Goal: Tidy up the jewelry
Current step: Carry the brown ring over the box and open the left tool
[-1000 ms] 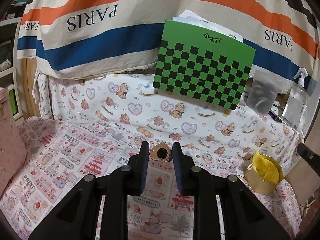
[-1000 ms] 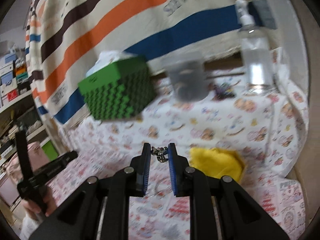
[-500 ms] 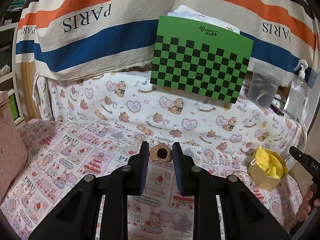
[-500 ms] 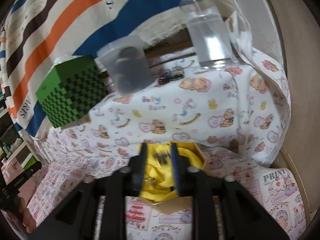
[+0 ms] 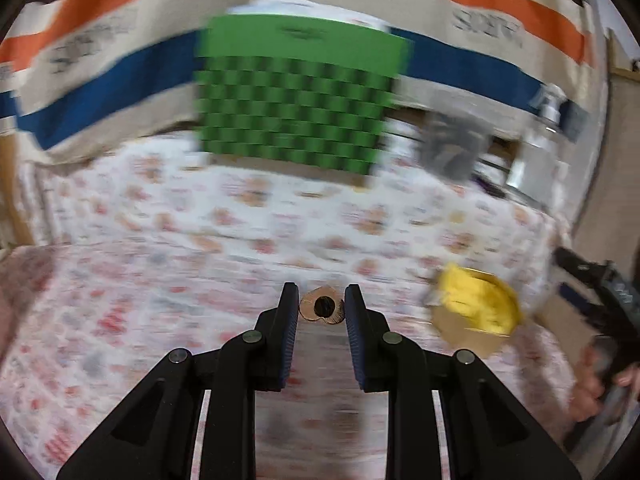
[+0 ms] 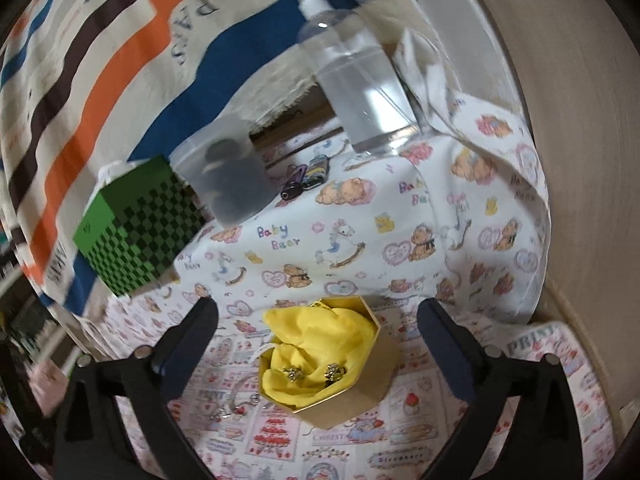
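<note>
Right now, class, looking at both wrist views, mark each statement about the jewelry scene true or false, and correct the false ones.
1. The right tongs are spread wide open. True.
2. Two small metal jewelry pieces lie on the yellow cloth in the gold box. True.
3. The left tongs are empty. False: they hold a heart-shaped rose-gold piece.
4. The checkered box is red. False: green and black.

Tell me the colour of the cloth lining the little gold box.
Bright yellow cloth, seen best in the right wrist view, inside the gold box.
</note>
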